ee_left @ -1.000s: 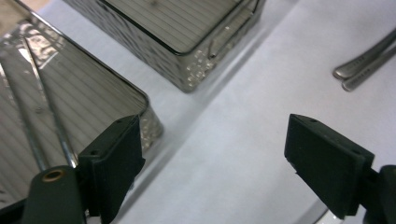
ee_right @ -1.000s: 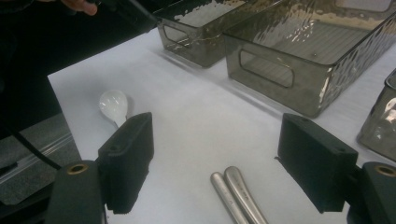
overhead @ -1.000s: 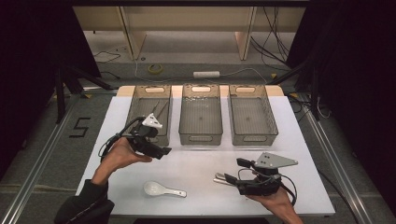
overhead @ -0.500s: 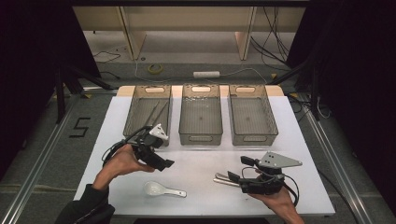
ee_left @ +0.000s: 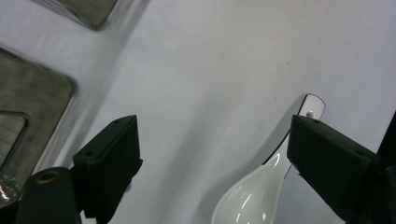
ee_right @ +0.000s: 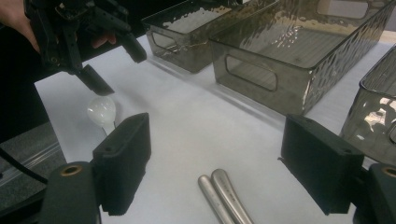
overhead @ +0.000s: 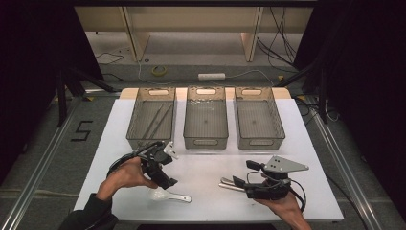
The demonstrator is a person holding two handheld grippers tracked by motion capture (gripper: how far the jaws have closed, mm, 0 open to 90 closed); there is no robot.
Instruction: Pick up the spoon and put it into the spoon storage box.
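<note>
The left gripper [overhead: 165,184] hangs just above a white ceramic soup spoon [overhead: 168,195] that lies on the white table [overhead: 210,167] near its front edge, in front of the leftmost of three smoked-plastic bins [overhead: 152,117]. Its jaws stand wide apart with nothing between them.

To take the spoon well, I judge it best to bring the jaws down across the narrow handle rather than the rounded bowl, centred so the glazed piece does not slip or tip.

The left gripper view shows what the high view hides: the spoon [ee_left: 261,186] sits toward one jaw, its handle tip just beside that pad, so the gripper is off-centre.

The right gripper [overhead: 234,186] rests to the right of the spoon, released and spread. Its own view shows two metal utensil handles [ee_right: 224,196] lying side by side on the table between its jaws, ungripped, and farther off the left gripper [ee_right: 112,60] over the spoon's bowl [ee_right: 101,111]. The high view alone shows thin sticks, perhaps chopsticks [overhead: 155,120], already in the leftmost bin.
</note>
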